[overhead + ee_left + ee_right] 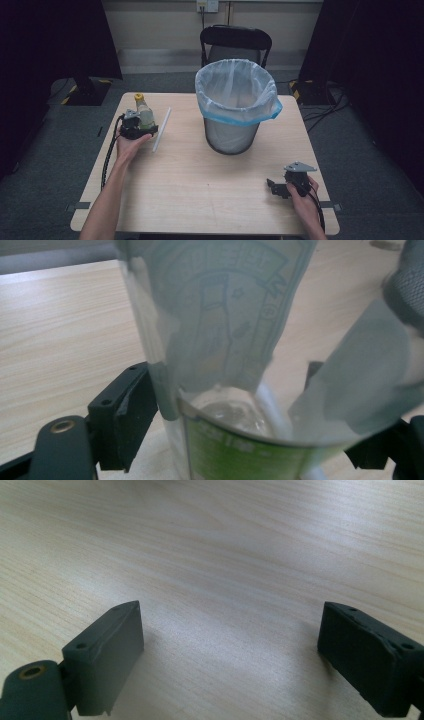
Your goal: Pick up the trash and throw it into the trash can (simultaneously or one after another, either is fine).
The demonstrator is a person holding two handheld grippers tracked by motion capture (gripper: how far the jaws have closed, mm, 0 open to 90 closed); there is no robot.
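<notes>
Left hand-held gripper (140,126) clamped around clear bottle (145,114), upright at bench (200,190) far-left; forearm stretched forward.
Right hand-held gripper (274,187) low near right edge, jaws spread, empty; lined bin (235,105) between, straw (161,129) beside bottle.

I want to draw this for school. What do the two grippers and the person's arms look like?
Both are black. The left gripper trails a thick black cable beside the forearm. The right gripper carries a grey three-cornered plate on top, with a black cable at the wrist. Each has two blocky black jaws with small screw holes and a brass-coloured rivet. The forearms are bare, with no sleeves.
</notes>
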